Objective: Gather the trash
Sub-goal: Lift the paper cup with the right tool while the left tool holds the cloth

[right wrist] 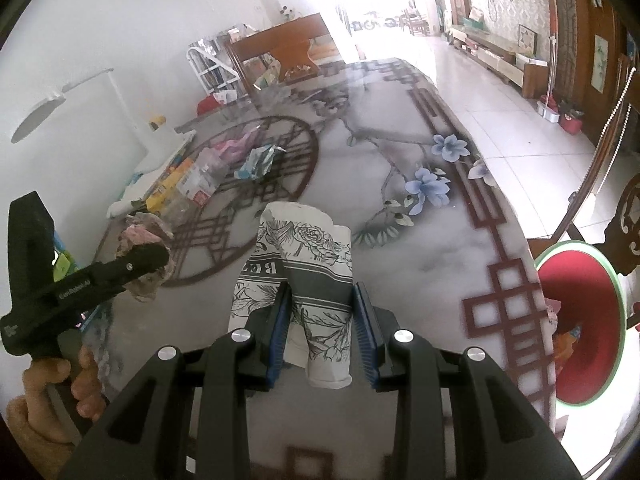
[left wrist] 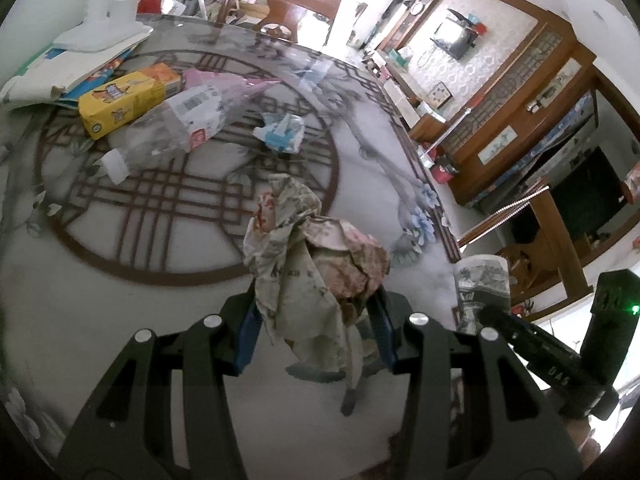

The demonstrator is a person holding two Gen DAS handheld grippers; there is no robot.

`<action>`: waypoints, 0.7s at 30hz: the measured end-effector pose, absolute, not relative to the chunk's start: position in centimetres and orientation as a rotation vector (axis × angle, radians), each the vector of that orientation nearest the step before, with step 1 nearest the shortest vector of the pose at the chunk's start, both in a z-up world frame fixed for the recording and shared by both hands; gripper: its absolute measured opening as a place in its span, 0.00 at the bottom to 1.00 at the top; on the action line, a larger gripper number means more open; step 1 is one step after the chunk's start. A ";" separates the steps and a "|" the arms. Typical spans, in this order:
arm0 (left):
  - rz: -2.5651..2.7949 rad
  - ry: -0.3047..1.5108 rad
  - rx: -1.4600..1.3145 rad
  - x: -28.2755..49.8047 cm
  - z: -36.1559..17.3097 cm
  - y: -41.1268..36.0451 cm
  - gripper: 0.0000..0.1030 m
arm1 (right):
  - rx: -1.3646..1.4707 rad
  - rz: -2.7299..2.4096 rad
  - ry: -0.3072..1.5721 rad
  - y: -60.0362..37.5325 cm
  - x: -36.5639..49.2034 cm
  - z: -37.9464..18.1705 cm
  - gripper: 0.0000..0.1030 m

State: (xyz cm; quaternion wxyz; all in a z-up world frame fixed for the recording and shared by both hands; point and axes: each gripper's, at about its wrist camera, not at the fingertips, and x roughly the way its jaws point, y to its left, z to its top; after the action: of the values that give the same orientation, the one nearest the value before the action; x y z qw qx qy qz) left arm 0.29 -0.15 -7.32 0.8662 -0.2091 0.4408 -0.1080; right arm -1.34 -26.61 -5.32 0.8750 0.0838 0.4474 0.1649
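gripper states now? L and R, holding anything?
Left gripper: shut on crumpled wrapper, lifted above the table.
Right gripper: shut on squashed paper cup.

- Your left wrist cam sits right behind its own jaws, angled down across the worktop point(left wrist: 120, 300), pretty close to the surface.
- Right wrist cam is the same deal, tilted down the worktop's length toward the bright doorway.
- Both catch the round lattice pattern point(left wrist: 180, 168) and the yellow box point(left wrist: 120, 100); each one sees your other gripper at its edge.
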 end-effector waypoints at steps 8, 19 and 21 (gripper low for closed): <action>-0.266 0.930 -0.416 0.2 -7.0 -2.4 0.44 | 0.224 0.339 0.911 -28.7 -1.9 -4.5 0.30; -0.281 0.946 -0.367 0.4 -7.3 -4.9 0.43 | 0.266 0.346 0.887 -29.9 -2.2 -4.2 0.30; -0.286 0.943 -0.357 0.4 -7.2 -5.4 0.44 | 0.265 0.348 0.879 -30.0 -2.3 -4.2 0.30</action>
State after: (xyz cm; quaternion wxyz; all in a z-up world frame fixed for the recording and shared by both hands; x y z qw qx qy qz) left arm 0.39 -5.41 -7.21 0.8658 -0.1703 0.4503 -0.1366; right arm -2.28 -29.96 -4.19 0.8820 0.1273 0.4219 0.1672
